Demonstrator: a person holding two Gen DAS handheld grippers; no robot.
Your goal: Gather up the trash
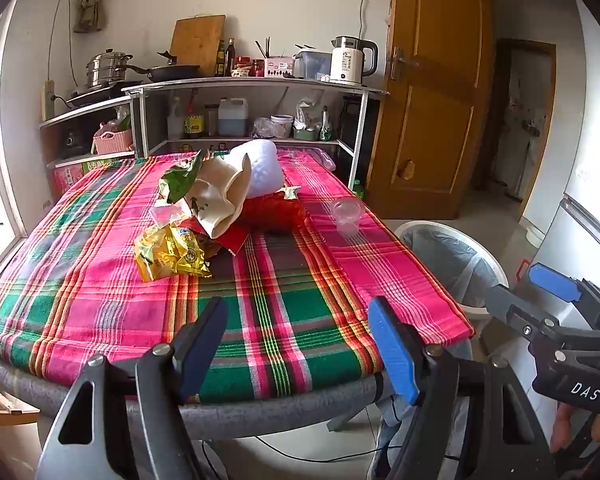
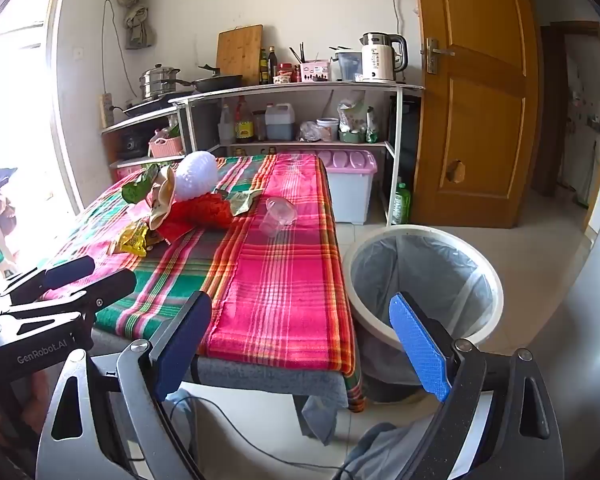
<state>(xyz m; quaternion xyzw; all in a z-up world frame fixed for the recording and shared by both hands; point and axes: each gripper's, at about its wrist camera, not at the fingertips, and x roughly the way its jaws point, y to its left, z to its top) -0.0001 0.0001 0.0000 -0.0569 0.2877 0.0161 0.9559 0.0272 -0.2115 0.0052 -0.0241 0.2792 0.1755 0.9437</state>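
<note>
Left tool (image 1: 296,344) wide open, nothing between its blue pads, hovering over the near edge of the desk (image 1: 284,404). Right tool (image 2: 300,348) likewise spread wide and holding nothing, off the desk's near right corner, one pad over the cloth (image 2: 284,280), the other over the bin (image 2: 496,284).

Trash heaped toward the far left part of the desk, well apart from both tools. Leftmost and nearest, a yellow wrapper (image 1: 168,258) flat on the cloth. Behind it a green wrapper (image 1: 180,180), crumpled and raised, touching a beige paper (image 1: 224,192) that leans over a red wrapper (image 1: 276,210). White roll (image 1: 264,168) at the back of the heap, resting against the red wrapper. Further right, apart from the heap and near the desk's right edge, a clear cup (image 1: 347,214) tipped on its side. Bin on the floor just beside the desk's right edge, lined with a clear bag, mouth open.

Lower parts of the heap hidden under the beige paper; small clear scraps between the yellow and green wrappers hard to make out. Print on the wrappers unreadable. Bin's near side cut off by the right tool in the left wrist view; its bottom not visible. Desk's left edge washed out by window glare in the right wrist view.
</note>
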